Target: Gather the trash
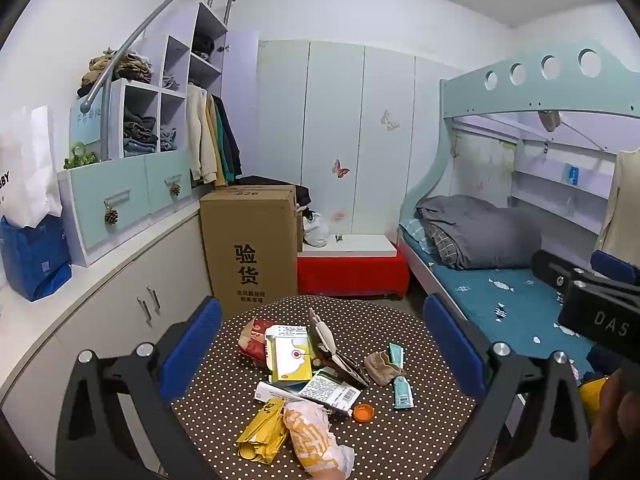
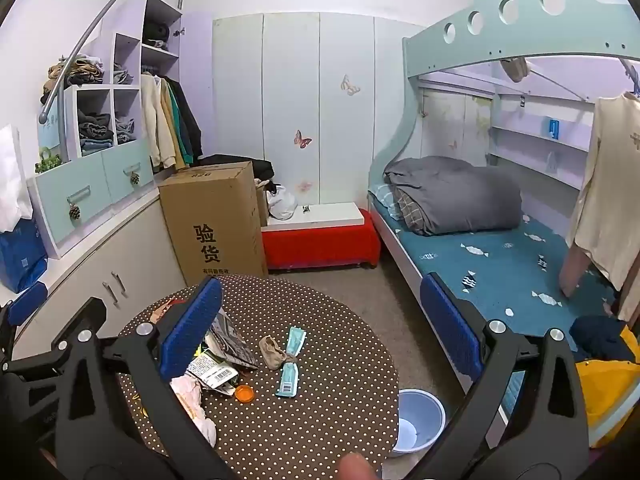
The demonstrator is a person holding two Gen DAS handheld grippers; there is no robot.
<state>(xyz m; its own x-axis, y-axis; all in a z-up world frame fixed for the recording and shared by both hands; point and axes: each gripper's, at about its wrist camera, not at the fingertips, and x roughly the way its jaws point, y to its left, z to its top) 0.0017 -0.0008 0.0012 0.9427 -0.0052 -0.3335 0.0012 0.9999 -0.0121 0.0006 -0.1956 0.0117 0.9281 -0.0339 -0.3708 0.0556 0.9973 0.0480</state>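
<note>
A round brown polka-dot table (image 1: pixel 384 320) holds a pile of trash: a yellow-white box (image 1: pixel 290 358), a red wrapper (image 1: pixel 254 338), a yellow packet (image 1: pixel 262 432), an orange-printed plastic bag (image 1: pixel 316 438), an orange cap (image 1: pixel 363 413), teal wrappers (image 1: pixel 401 390) and a beige crumpled piece (image 1: pixel 382 368). My left gripper (image 1: pixel 324 350) is open and empty above the pile. My right gripper (image 2: pixel 320 328) is open and empty over the table's right part, above the teal wrappers (image 2: pixel 290 364) and orange cap (image 2: pixel 244 393). The table (image 2: pixel 320 420) also shows there.
A pale blue bucket (image 2: pixel 420 416) stands on the floor right of the table. A tall cardboard box (image 1: pixel 250 248) and a red bench (image 1: pixel 352 268) stand behind it. A bunk bed (image 1: pixel 500 292) is at the right, cabinets (image 1: pixel 132 312) at the left.
</note>
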